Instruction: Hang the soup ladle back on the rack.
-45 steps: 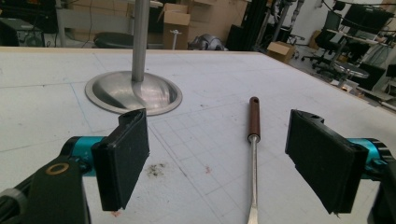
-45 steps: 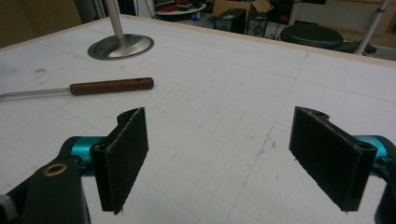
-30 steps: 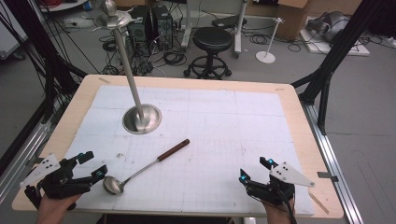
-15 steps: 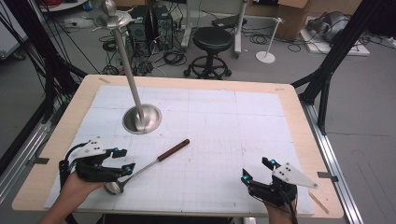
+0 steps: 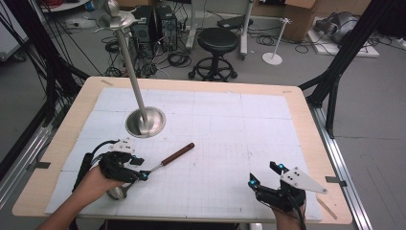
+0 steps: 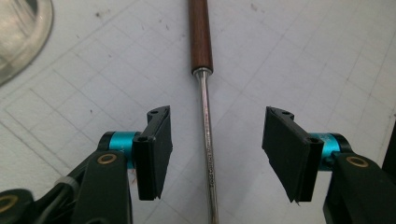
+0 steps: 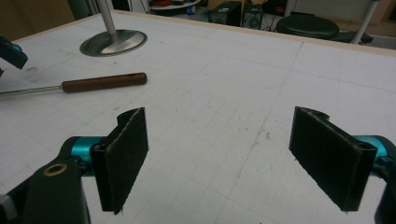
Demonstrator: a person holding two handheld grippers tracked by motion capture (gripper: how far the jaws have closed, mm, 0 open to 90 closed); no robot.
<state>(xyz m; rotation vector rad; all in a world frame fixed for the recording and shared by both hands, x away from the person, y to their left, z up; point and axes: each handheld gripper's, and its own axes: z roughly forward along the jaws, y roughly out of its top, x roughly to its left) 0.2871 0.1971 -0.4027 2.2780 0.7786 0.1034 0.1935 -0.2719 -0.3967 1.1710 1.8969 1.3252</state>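
A steel ladle with a brown wooden handle lies flat on the white gridded surface, near its left front corner. Since a second ago, the left tongs have been brought over its thin metal shaft, which is now straddled by jaws that have just been closing but are not yet touching it. A grasp is judged imminent. The right tongs are held wide open and empty, well apart. A steel stand with a round base is set behind the ladle.

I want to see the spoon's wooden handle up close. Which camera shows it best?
The right gripper view: the whole wooden handle lies sideways, unblocked. The left gripper view shows it close but cut off at the top. The high view shows it small.
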